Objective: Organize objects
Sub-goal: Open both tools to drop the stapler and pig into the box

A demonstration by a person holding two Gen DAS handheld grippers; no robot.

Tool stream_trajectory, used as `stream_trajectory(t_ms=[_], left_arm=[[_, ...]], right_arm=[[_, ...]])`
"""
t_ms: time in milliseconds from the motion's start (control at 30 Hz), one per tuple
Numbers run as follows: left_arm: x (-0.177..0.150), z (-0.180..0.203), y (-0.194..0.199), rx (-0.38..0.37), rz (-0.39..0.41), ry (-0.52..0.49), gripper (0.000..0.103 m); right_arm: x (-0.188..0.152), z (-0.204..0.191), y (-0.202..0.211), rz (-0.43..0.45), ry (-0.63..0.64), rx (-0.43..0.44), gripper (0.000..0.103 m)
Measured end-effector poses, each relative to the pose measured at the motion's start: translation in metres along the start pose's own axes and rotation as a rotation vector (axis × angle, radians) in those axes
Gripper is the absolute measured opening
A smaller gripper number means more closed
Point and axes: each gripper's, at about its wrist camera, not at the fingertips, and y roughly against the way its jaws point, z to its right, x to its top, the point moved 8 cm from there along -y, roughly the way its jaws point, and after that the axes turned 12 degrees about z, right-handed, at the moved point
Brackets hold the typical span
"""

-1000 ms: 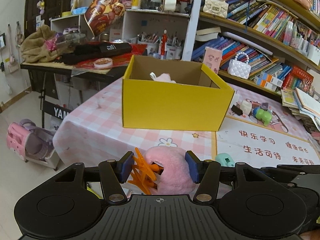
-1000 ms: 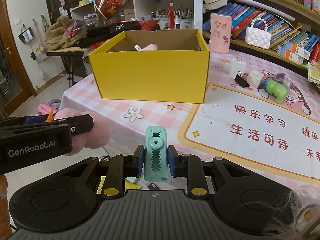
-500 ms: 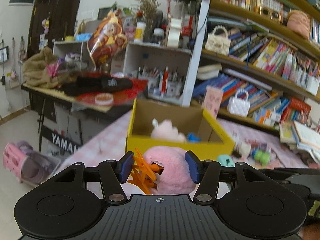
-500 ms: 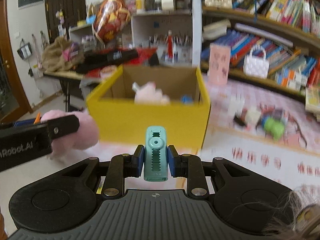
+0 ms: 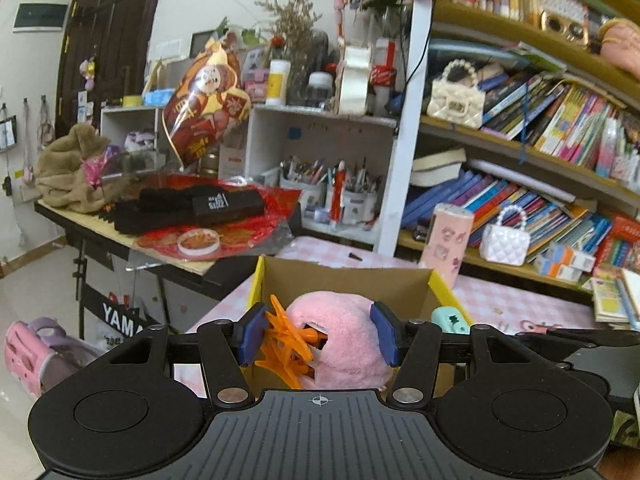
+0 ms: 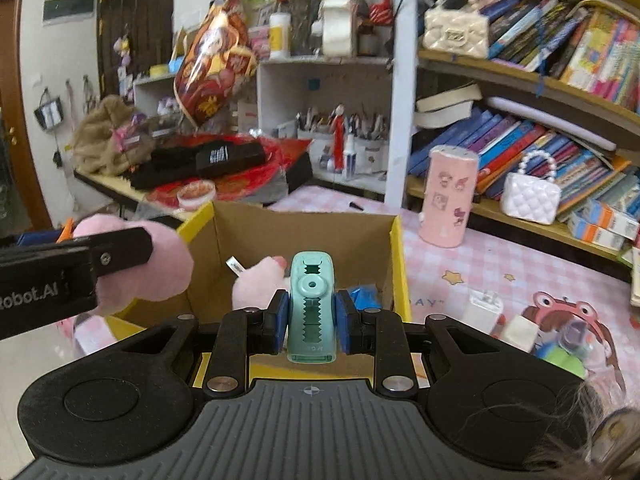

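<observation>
Pink plush toy with orange plastic clip (image 5: 340, 336), held in the left gripper (image 5: 318, 334), and mint-green plastic clip (image 6: 311, 306), clamped in the right gripper (image 6: 311, 322), are best released inside the yellow cardboard box's (image 6: 396, 264) near rim.
</observation>
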Motion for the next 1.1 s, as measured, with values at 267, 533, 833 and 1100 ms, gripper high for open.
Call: stream_trajectory(t_ms=[267, 533, 833, 1100], left_arm=[[-0.031, 0.003, -0.049, 0.048, -0.109, -0.007, 0.055], [-0.051, 0.012, -0.072, 0.042, -0.179, -0.024, 0.056], [-0.05, 0.016, -0.079, 0.021, -0.187, -0.017, 0.073], [-0.016, 0.011, -0.047, -0.003, -0.032, 0.043, 0.081]], right_arm=[[-0.024, -0.001, -0.057, -0.118, 0.178, 0.09, 0.023], [-0.038, 0.005, -0.079, -0.208, 0.188, 0.127, 0.023], [-0.039, 0.003, -0.085, -0.231, 0.172, 0.123, 0.031], [-0.011, -0.006, -0.05, -0.106, 0.126, 0.113, 0.052]])
